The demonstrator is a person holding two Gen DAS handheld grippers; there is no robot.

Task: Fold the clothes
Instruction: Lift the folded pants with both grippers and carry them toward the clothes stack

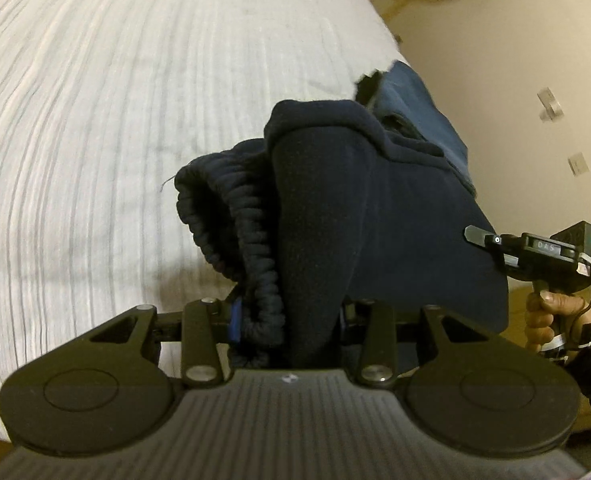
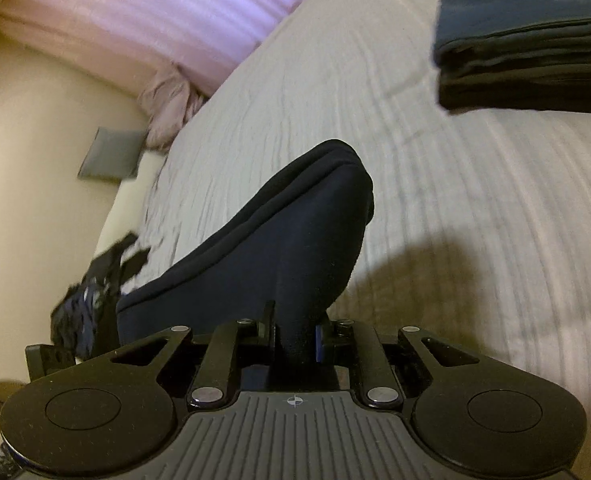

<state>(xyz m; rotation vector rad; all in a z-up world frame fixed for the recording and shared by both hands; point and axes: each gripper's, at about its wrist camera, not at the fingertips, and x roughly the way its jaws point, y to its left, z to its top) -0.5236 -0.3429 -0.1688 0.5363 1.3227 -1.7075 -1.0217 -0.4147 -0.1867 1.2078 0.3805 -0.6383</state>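
While both grippers hold it above the white striped bedspread (image 1: 75,128), the dark navy garment (image 1: 359,208) hangs between them; the left gripper (image 1: 287,320) pinches its bunched, ribbed waistband, and the right gripper (image 2: 295,332) pinches a smooth fold of the same cloth, its fingers nearly together; in the left view the right gripper shows at the garment's far edge with a hand (image 1: 551,316) on its grip; a stack of folded dark clothes (image 2: 531,52) lies on the bed; a pink pillow (image 2: 143,12) sits at its head.

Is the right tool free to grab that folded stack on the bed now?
Probably not: the right tool is shut on the dark navy garment, though bare bedspread lies before the folded stack.
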